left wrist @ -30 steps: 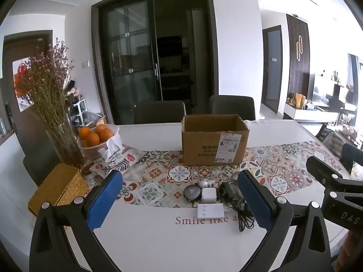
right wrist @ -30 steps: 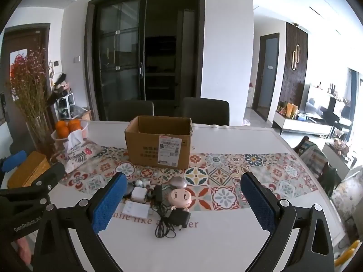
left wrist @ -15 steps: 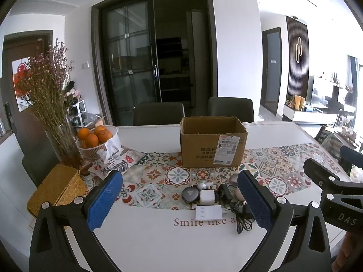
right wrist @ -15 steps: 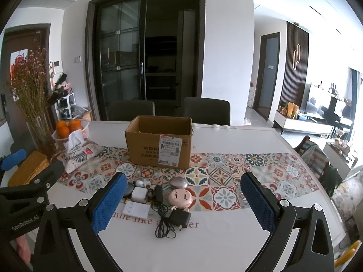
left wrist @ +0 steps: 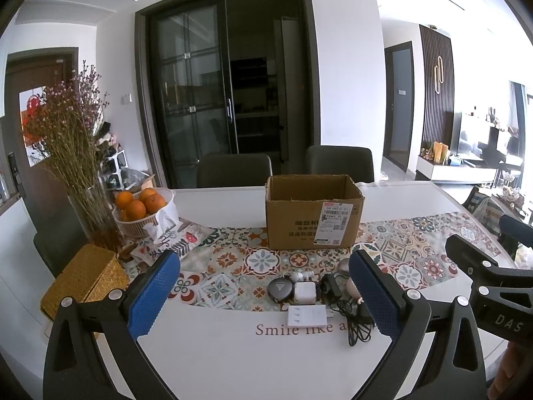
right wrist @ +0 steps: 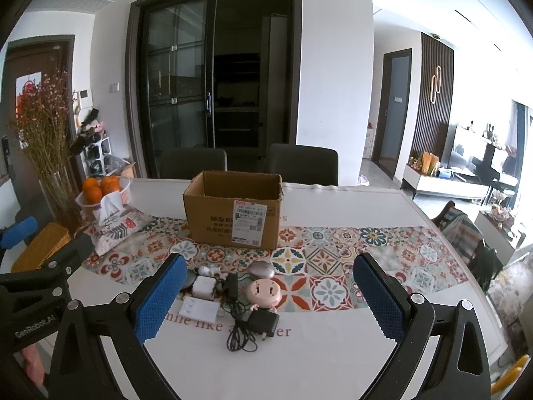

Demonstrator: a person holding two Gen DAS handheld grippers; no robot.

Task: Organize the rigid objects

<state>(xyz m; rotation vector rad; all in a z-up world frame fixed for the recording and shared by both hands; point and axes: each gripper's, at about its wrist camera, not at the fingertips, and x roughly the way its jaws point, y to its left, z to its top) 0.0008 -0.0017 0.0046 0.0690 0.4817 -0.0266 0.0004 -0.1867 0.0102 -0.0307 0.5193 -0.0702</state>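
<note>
Both grippers hover above the near edge of the white table [right wrist: 333,350], the left gripper [left wrist: 263,295] and the right gripper [right wrist: 266,295] each with blue-padded jaws spread wide and holding nothing. A cluster of small things lies between the pads: a flat white rectangular card [right wrist: 199,310], a white cube charger [right wrist: 204,286], a black plug adapter with coiled cable [right wrist: 263,323], a pink round-headed figurine [right wrist: 264,293]. Behind them, on the patterned tile-print runner [right wrist: 333,266], an open brown cardboard box [right wrist: 233,210] stands upright
</note>
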